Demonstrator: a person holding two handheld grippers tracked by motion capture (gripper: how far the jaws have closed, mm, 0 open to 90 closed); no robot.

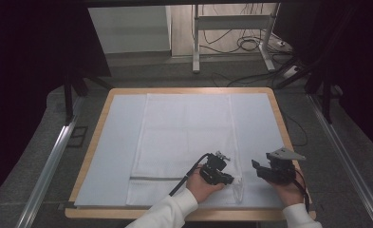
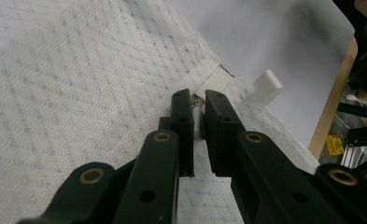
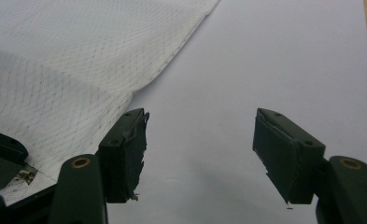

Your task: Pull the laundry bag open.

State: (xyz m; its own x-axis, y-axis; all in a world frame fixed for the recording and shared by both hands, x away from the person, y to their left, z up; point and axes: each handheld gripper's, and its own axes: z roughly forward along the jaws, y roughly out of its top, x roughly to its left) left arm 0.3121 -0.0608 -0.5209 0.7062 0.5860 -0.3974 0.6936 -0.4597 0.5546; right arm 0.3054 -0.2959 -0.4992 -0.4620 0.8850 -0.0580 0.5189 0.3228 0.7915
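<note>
A white mesh bag lies flat on a pale mat, with its zipper line running along the near end. My left gripper sits at the bag's near right corner. In the left gripper view its jaws stand almost together, and a small zipper pull fills the narrow gap between the pads. My right gripper hovers just right of the bag over bare mat. Its jaws are wide apart with nothing between them. The bag's edge lies beside its left jaw.
The mat covers a wooden table whose rim shows all round. A small white tab sticks out past the bag's corner. Metal rails flank the table, and cables lie on the floor beyond.
</note>
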